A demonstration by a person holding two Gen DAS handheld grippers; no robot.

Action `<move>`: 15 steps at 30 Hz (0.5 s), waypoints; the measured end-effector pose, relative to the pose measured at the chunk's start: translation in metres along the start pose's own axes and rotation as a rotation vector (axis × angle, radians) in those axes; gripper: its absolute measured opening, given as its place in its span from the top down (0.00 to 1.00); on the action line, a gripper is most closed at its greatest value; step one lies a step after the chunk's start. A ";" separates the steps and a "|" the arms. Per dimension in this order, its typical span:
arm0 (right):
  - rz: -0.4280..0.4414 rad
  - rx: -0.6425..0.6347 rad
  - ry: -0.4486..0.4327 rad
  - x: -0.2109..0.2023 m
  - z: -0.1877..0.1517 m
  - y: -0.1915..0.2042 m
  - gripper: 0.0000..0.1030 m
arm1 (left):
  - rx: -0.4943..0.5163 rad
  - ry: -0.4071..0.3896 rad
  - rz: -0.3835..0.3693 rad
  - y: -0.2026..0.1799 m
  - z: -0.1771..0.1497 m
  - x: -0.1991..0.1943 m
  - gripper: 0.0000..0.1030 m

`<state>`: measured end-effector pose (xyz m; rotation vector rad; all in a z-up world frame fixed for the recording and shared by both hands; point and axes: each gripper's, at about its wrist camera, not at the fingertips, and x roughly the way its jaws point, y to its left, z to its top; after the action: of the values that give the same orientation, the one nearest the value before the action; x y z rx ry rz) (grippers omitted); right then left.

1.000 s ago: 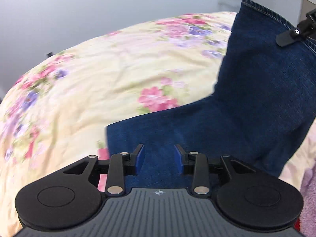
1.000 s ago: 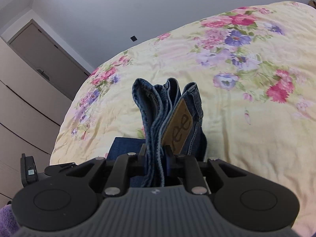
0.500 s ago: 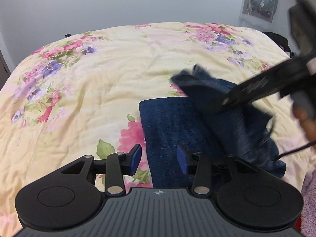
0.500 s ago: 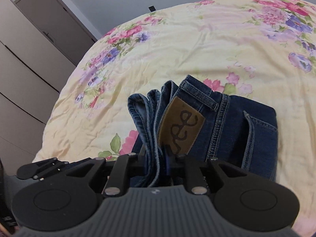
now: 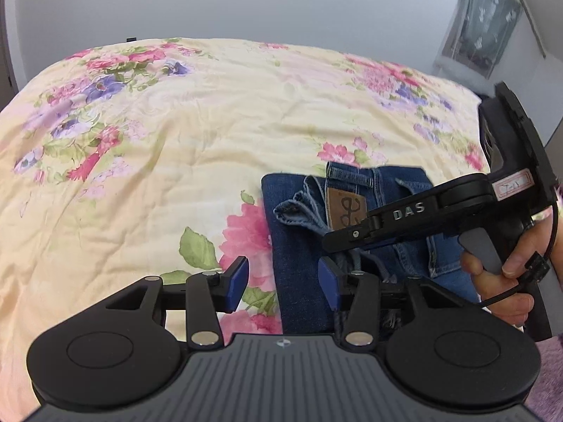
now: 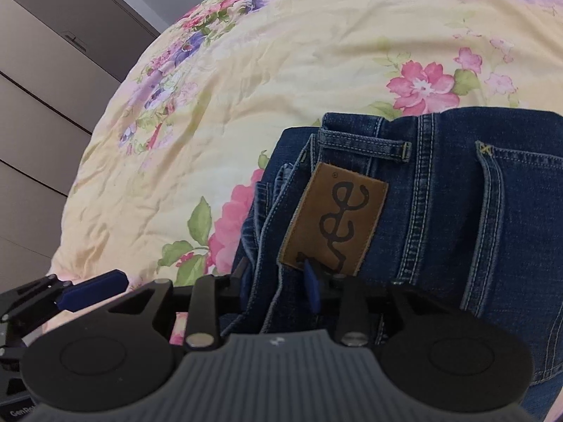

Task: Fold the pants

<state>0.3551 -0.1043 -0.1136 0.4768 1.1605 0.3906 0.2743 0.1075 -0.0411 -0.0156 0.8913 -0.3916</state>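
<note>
The dark blue jeans lie folded on the floral bedspread, with the waistband and brown leather patch on top. My right gripper has its fingers around the bunched waistband edge, which still sits between them; the jaws look slightly parted. It also shows in the left wrist view, lying across the jeans. My left gripper is open and empty, hovering just over the near left edge of the jeans. One of its blue pads shows at the left in the right wrist view.
The yellow floral bedspread spreads wide to the left and beyond the jeans. Beige wardrobe doors stand to the left of the bed. A grey wall and a hanging picture lie behind. A purple cloth lies at the right edge.
My right gripper has swung the lifted waistband half down onto the lower part of the jeans, so they lie folded. Its jaws have eased. My left gripper stayed open.
</note>
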 end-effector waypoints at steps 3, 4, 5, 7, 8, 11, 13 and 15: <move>0.045 -0.006 -0.046 -0.024 0.006 0.004 0.69 | -0.073 -0.028 -0.055 0.004 0.003 -0.005 0.45; 0.052 -0.017 -0.065 -0.035 0.009 0.005 0.66 | -0.098 -0.030 -0.075 0.005 0.004 -0.004 0.44; 0.054 -0.028 -0.082 -0.045 0.011 0.006 0.65 | -0.122 -0.030 -0.095 0.005 0.005 -0.002 0.44; 0.034 -0.056 -0.109 -0.065 0.014 0.003 0.65 | -0.158 -0.025 -0.132 0.004 0.007 0.006 0.43; 0.018 -0.070 -0.121 -0.074 0.014 -0.001 0.65 | -0.174 -0.020 -0.146 0.003 0.008 0.012 0.41; -0.038 -0.101 -0.141 -0.095 0.012 -0.019 0.65 | -0.250 0.005 -0.177 0.006 0.010 0.034 0.39; -0.080 -0.115 -0.150 -0.103 0.010 -0.037 0.65 | -0.308 0.022 -0.200 0.010 0.011 0.052 0.39; -0.129 -0.124 -0.158 -0.109 0.007 -0.056 0.65 | -0.370 0.041 -0.218 0.014 0.012 0.071 0.38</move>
<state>0.3261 -0.2097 -0.0579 0.3166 1.0016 0.3059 0.3282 0.0948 -0.0894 -0.4498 0.9960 -0.4261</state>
